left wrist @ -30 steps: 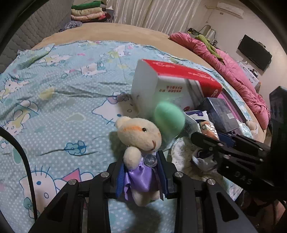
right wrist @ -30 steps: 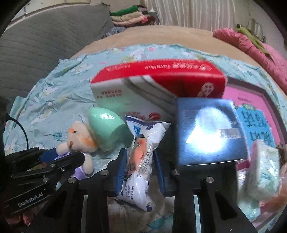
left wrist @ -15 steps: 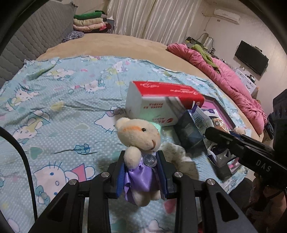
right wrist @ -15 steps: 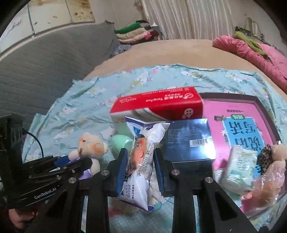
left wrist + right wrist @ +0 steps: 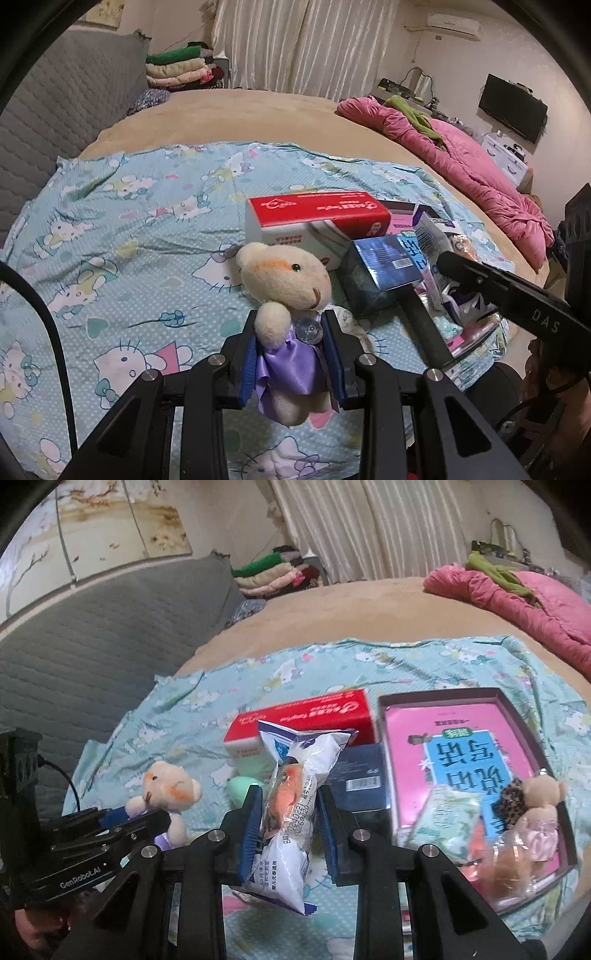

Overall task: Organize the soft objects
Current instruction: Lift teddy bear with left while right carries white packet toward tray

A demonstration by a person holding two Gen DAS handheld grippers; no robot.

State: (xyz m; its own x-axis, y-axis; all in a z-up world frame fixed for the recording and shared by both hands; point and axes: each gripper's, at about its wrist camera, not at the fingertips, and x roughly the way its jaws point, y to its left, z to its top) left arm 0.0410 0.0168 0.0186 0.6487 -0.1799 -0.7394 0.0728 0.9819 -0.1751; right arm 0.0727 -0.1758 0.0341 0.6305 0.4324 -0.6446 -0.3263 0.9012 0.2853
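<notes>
My left gripper (image 5: 291, 332) is shut on a cream plush bear (image 5: 284, 284) in a purple satin dress and holds it above the Hello Kitty sheet (image 5: 129, 221). The bear also shows in the right wrist view (image 5: 166, 786). My right gripper (image 5: 290, 805) is shut on a white plastic snack packet (image 5: 295, 775) with an orange item inside, held above the sheet. A second small bear (image 5: 535, 805) with a leopard bow lies in the pink-lined box tray (image 5: 443, 698), beside a pale green pack (image 5: 450, 812). A mint green soft egg (image 5: 240, 786) rests on the sheet.
A red and white tissue box (image 5: 317, 221) and a dark blue box (image 5: 376, 273) stand on the sheet mid-right. A pink quilt (image 5: 461, 166) lies at the bed's far right. Folded clothes (image 5: 177, 70) are stacked behind. The grey padded headboard (image 5: 92, 635) is at the left.
Both grippers have risen and pulled back from the pile with their loads still held. The boxes, egg and tray now look smaller and lower in view.
</notes>
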